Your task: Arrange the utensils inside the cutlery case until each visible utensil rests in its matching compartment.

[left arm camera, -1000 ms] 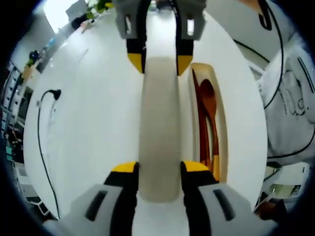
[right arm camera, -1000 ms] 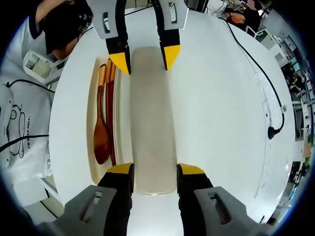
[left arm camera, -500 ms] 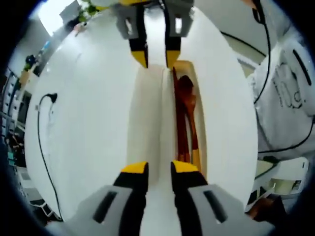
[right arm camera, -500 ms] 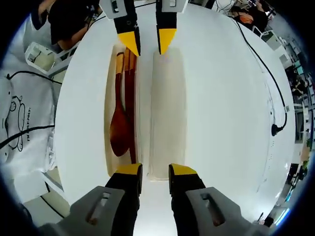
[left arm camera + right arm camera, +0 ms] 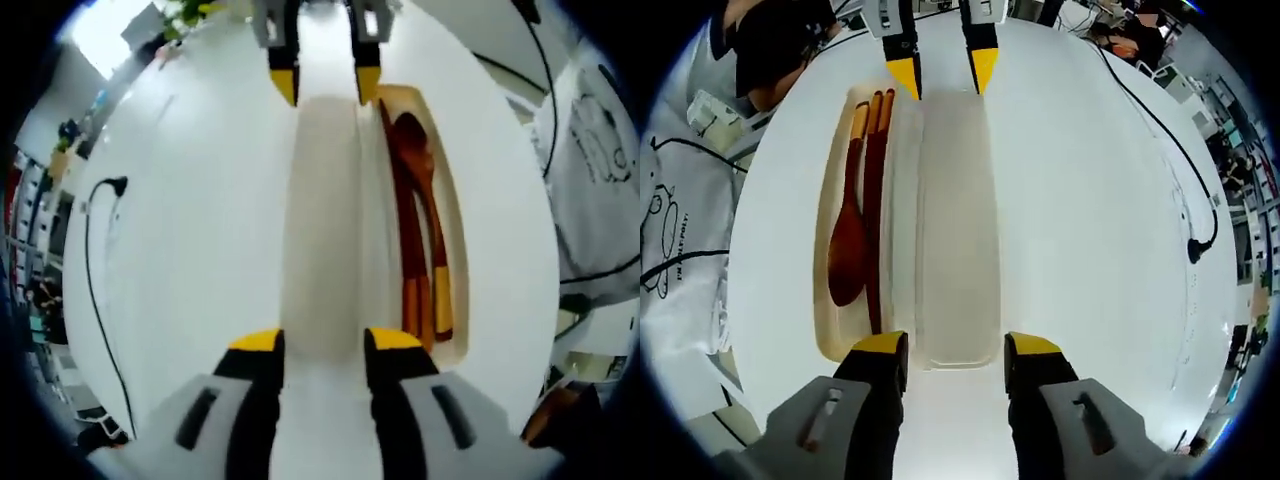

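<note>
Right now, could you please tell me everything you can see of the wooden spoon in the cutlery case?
The reddish-brown wooden spoon has an oval bowl and a slim handle paler at its tip. It lies flat, lengthwise, in the cream cutlery case's open tray, beside dark wooden chopsticks that seem to touch it. Neither gripper touches it.

white table point(image 5: 190, 250) | black cable point(image 5: 90, 290) | person's white shirt point(image 5: 670, 250)
</note>
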